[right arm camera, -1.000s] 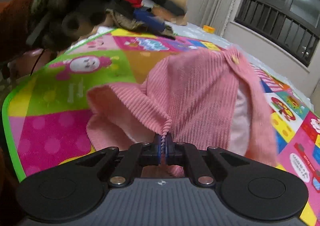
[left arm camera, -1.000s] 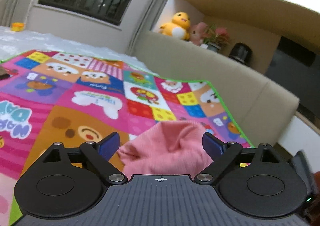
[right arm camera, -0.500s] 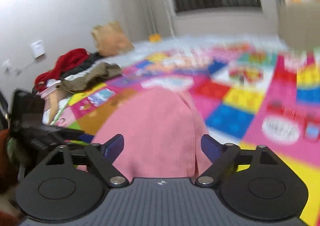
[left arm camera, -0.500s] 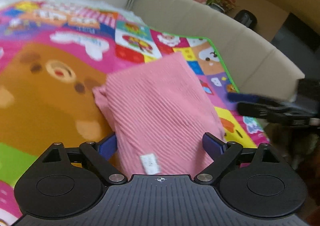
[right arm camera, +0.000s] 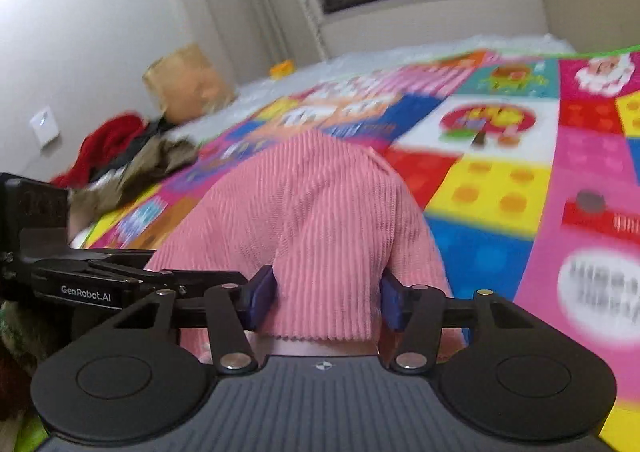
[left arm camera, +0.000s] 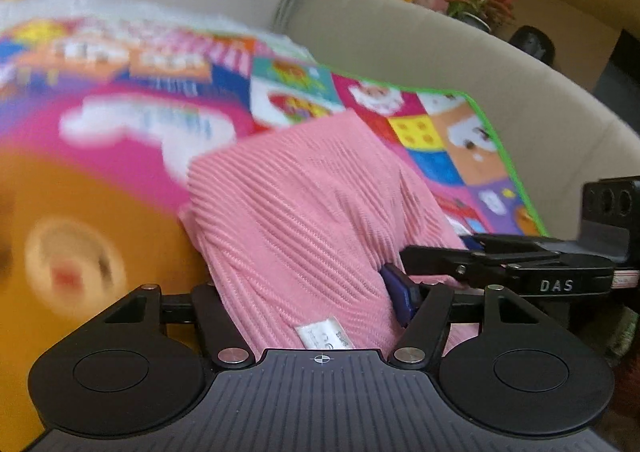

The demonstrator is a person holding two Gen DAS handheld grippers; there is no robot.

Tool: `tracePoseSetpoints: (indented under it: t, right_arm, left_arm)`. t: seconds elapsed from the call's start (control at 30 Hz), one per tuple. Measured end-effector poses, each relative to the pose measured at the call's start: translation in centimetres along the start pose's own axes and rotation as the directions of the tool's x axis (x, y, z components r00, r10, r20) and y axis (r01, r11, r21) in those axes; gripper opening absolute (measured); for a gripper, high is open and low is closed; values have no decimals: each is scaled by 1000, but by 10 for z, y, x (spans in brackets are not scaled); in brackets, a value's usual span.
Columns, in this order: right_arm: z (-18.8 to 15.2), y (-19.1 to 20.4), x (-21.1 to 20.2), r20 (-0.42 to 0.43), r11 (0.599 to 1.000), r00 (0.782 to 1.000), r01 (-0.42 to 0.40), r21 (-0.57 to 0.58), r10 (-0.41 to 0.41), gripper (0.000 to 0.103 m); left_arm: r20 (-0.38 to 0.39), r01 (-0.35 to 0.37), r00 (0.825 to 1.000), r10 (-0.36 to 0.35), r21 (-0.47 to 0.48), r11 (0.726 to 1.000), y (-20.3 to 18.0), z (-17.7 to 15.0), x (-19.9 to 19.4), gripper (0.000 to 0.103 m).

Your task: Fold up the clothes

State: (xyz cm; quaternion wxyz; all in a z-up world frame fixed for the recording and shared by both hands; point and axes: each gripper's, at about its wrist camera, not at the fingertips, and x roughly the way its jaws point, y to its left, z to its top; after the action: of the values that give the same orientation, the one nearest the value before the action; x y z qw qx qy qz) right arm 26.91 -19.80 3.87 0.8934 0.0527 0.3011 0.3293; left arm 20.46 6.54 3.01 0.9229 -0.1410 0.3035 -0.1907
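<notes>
Pink ribbed knit, soft and thick, makes up the folded garment (left arm camera: pixel 304 211) that lies on the colourful cartoon play mat (left arm camera: pixel 120 139), near the mat's green-edged right border and close to the beige padded wall (left arm camera: pixel 440 63). It shows as a compact, roughly rectangular bundle with a small white care label (left arm camera: pixel 322 336) on its near edge.

The left hand-held gripper (left arm camera: pixel 308 304) has its fingers wide apart around the near edge of the bundle; one blue pad (left arm camera: pixel 400 294) presses into the fabric, the other is hidden under the knit, so I cannot tell if it really grips. The right hand-held gripper (right arm camera: pixel 324 298) has its blue pads on both sides of a raised hump of the garment (right arm camera: pixel 316 211), touching it; the jaws are partly closed around a thick fold, not shut tight. Each gripper is also seen from the side in the other camera.

I judge the knit to be light, limp and a little stretchy. It will sag and open its layers if it is lifted by one corner. It is not slippery and not fragile. A good hold is on the near folded edge, through all layers together, with the two grippers apart. A pile of red and brown clothes (right arm camera: pixel 120 155) lies at the far left, by the wall.
</notes>
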Motion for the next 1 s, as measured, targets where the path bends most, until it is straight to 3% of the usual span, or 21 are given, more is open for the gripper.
tracePoseSetpoints:
  t: [0.2,0.3,0.47,0.53,0.73,0.87,0.9,0.93,1.0]
  right_arm:
    - [18,-10,27,75,996,994,79,-36,-76,54]
    - [18,-10,24,74,995,993,98,-36,-95,61]
    - [11,-14,13,46,994,993,108,-12,-107,72]
    - [6,-5,11,13,993,994,108,-56,-108,73]
    - [-8,25,5,-76,976,990,101,-190,-118,72]
    - [-2,52,-12,11,946,992,122,-299,-124,73]
    - [4,52,-22,52,950,992,123,-287,-112,79]
    - [10,52,-31,95,953,990,128,-275,-105,92]
    - [24,47,-42,184,950,973,185,-250,-141,103]
  left_arm:
    - [44,-78,996,74,85,993,3,31,24,73]
    - [44,-83,996,78,116,990,-1,35,24,77]
    - [40,-93,995,88,141,986,-5,31,17,83]
    - [52,-102,994,95,138,985,-7,27,7,85]
    - [184,-111,979,86,127,986,-11,15,-40,87]
    - [229,-38,973,10,117,992,-17,24,-51,85]
    - [233,-15,972,-13,117,993,-19,26,-52,85]
    - [236,8,971,-36,118,993,-21,28,-53,85]
    - [229,9,973,-38,128,992,-22,28,-43,85]
